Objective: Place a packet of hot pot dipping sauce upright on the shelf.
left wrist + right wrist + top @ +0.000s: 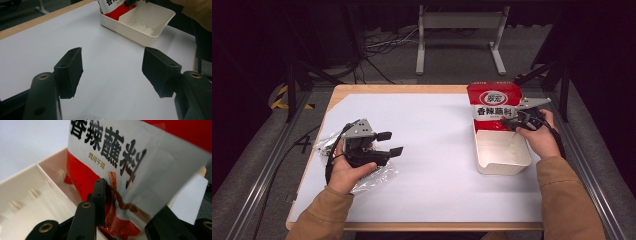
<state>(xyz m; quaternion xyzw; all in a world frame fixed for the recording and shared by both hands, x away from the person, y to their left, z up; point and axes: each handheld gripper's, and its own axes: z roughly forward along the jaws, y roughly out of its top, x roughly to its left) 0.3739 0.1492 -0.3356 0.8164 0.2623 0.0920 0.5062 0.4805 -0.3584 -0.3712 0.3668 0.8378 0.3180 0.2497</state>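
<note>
A: What is the room like?
B: It is dark all around. A wooden table (337, 92) stands in the middle with a big white sheet (432, 150) on top, and there are cables and a grey metal stand (460, 30) on the floor behind it

A: What is on the left side?
B: A crinkly clear plastic wrap (379, 176) lies at the left edge of the sheet. The person's left hand (346, 170) is over it and holds the left gripper (390, 143)

A: Are its jaws holding something?
B: No – they stand wide apart with bare white sheet between them. They point across the table toward the right side

A: And in the middle?
B: Just the white sheet

A: What is on the right?
B: A white tray (504, 156) sits near the right edge of the table. A red and white bag (494, 106) with black writing stands upright in the far end of the tray. The near part of the tray has nothing in it

A: Where is the right gripper?
B: The right gripper (513, 121) is at the bag's right side, low down. The right hand (539, 135) holds it over the tray's right rim

A: Does it have the bag?
B: The bag's lower edge sits between its two jaws – one black jaw lies against the front of the bag. The other jaw is behind the bag, so I cannot tell if they squeeze it tight
</note>
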